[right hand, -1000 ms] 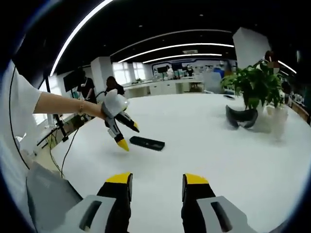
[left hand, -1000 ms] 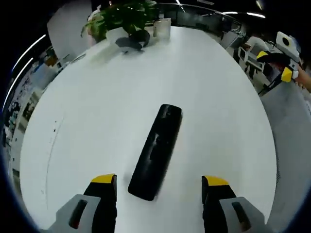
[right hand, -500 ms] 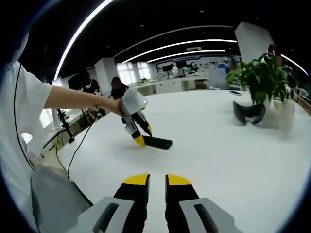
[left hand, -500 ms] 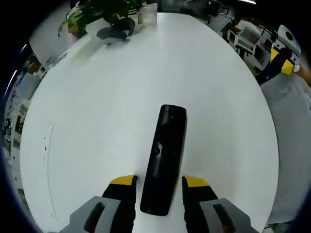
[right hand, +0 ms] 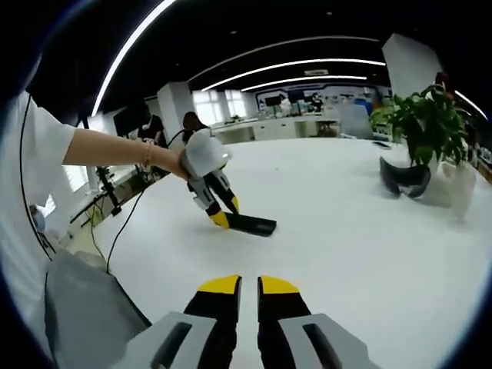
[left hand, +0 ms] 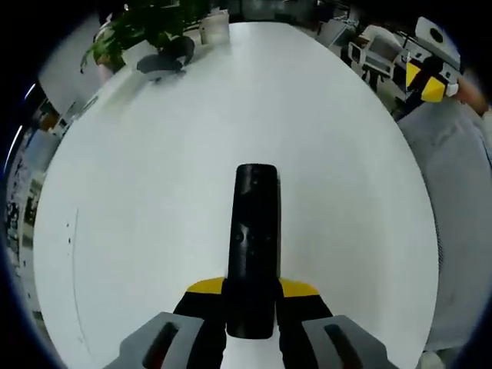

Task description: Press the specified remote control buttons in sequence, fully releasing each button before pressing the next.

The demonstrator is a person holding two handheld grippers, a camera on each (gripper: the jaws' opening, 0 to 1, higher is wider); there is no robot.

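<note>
A broad white worktop point(left hand: 154, 192) with a rounded edge runs across both views. In the left gripper view a leafy potted plant point(left hand: 150, 23) stands at about 11 o'clock at the far end, with a dark curved object point(left hand: 163, 60) lying just in front of it and a pale container point(left hand: 214, 29) beside it. In the right gripper view the same plant point(right hand: 427, 119) is at about 2 o'clock, the dark curved object point(right hand: 405, 178) at its foot. Beyond the worktop, at 12 o'clock, an open office with long ceiling light strips point(right hand: 296, 64). Dark cables point(right hand: 115, 231) hang at 9 o'clock, and grey fabric point(right hand: 81, 307) sits at 8 o'clock.
</note>
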